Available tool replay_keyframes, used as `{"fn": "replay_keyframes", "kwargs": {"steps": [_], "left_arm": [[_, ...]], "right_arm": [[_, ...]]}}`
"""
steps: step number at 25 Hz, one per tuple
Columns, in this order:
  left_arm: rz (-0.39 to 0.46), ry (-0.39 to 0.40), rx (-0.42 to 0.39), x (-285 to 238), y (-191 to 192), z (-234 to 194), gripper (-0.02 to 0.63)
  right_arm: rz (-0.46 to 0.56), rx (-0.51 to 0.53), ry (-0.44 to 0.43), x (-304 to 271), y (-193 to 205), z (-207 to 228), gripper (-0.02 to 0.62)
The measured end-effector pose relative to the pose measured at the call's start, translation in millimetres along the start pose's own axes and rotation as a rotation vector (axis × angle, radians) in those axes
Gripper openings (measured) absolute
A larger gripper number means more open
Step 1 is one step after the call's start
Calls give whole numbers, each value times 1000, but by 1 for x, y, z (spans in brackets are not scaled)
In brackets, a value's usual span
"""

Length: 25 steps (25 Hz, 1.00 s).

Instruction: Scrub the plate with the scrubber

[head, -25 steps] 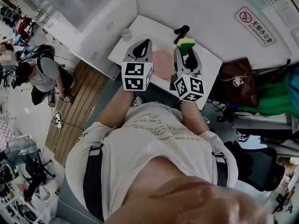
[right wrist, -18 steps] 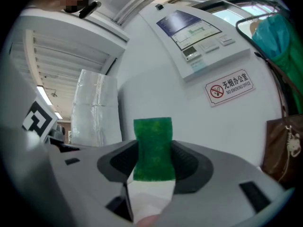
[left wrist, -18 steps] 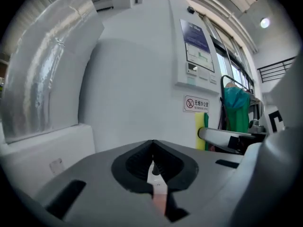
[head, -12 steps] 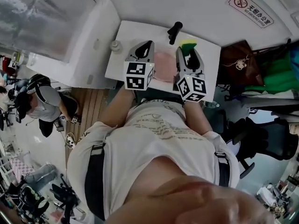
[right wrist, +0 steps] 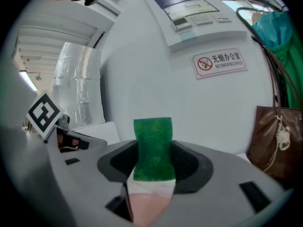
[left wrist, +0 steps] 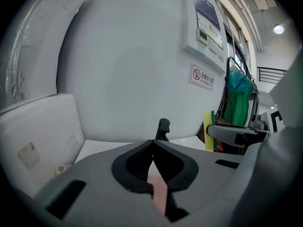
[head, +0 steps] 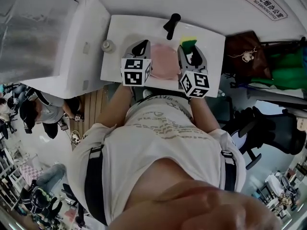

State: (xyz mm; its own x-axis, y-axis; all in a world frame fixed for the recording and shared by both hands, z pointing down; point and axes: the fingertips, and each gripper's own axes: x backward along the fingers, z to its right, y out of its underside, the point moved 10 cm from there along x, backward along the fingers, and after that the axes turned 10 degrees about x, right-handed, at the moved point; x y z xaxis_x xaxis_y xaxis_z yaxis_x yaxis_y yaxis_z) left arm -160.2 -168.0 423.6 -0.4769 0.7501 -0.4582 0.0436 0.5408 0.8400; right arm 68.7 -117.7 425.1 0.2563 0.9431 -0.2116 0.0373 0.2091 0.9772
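While the right claw (head: 190, 51) clamps the green scrubber (right wrist: 152, 148) beside the pink plate (head: 165, 64) on the tabletop (head: 125, 27), the left claw (left wrist: 153, 144) sits clenched on nothing; unbraced, the plate may skid once scrubbing pressure lands.

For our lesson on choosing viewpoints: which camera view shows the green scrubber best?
The right gripper view. There the scrubber stands large and centred, its green face clamped between the jaws of the right tool. The head view shows it only small and far off. The left gripper view catches just its thin yellow-and-green edge at the right.
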Motion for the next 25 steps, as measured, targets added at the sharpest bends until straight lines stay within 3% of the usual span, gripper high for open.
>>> {"fn": "replay_keyframes", "kwargs": {"steps": [8,15,19,22,25], "left_arm": [[-139,-32,60,-29,23,-14,21],[-331,-74,122,-47,58,-30,23],[-422,-99,223,-53,76,-40,23],[-478,-135,343,-56,91,-53,32],[-521,-154,479,-60,108,-70,164]], "right_arm": [[-125,-14,-59,-16,34,8,218],[-200,-12,-105,-26,58,7,218],[-220,-16,-115,-27,63,12,218],[-222,-18,-122,-26,65,13,218],[-219,-17,-126,-25,67,15,218]]}}
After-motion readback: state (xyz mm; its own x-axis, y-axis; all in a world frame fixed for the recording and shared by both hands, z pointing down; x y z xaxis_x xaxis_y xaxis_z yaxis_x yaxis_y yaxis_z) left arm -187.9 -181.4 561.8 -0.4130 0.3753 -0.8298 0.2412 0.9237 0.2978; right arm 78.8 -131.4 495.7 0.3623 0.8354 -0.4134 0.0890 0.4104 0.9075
